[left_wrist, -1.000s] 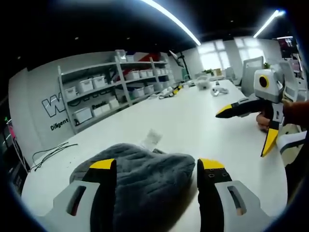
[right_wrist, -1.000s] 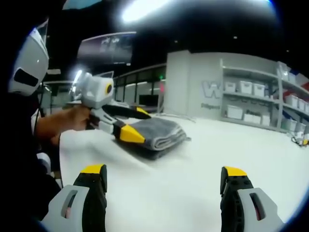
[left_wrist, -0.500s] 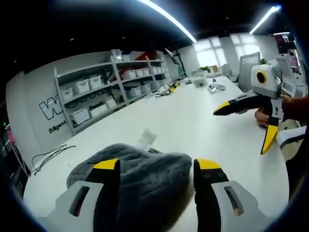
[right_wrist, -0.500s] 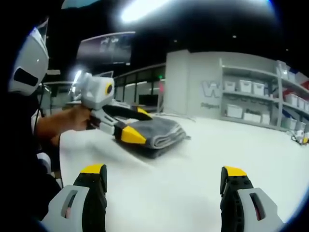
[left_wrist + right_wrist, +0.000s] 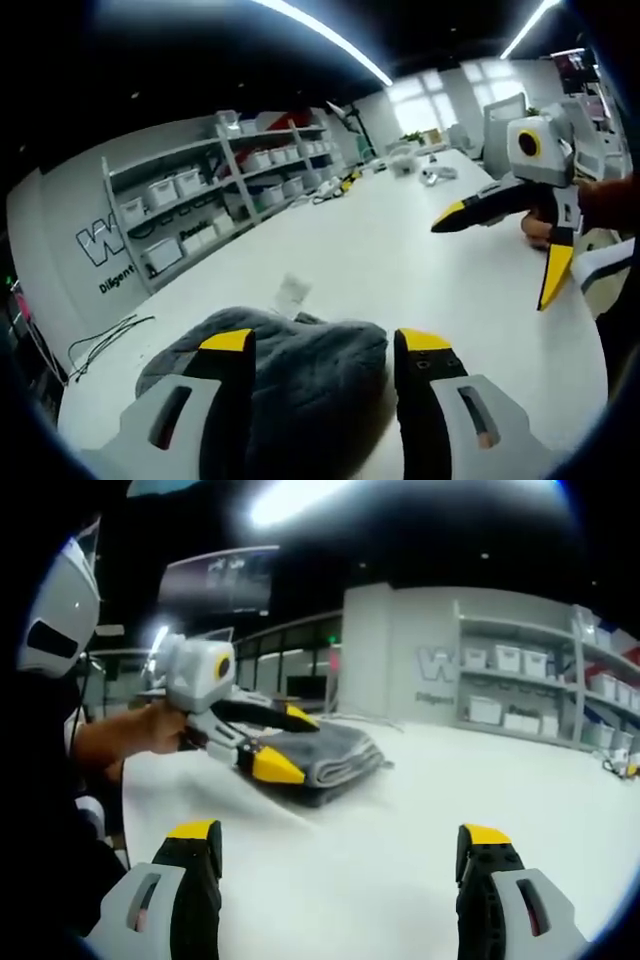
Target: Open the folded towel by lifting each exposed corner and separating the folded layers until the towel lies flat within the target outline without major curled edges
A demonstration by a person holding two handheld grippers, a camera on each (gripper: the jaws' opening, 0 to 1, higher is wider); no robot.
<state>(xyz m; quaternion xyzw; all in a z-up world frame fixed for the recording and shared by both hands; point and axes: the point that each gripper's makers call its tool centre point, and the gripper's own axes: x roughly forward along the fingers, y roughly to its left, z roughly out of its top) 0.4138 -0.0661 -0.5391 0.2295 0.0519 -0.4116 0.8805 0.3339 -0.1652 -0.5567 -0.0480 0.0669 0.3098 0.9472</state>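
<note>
left tool [image 5: 325, 345] has edged further over folded towel [image 5: 310, 375], jaws wide | right tool [image 5: 340, 842] wide, unchanged above table [image 5: 400, 830]

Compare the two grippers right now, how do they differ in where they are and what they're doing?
The left gripper sits at the folded grey towel, its jaws straddling the towel's edge; the right gripper is held apart from the towel above bare white table. The left gripper is low at the cloth; the right looks raised. Both have yellow-tipped jaws standing open, gripping nothing.

Left view close over towel [image 5: 300, 370]; right view farther (both share it).
</note>
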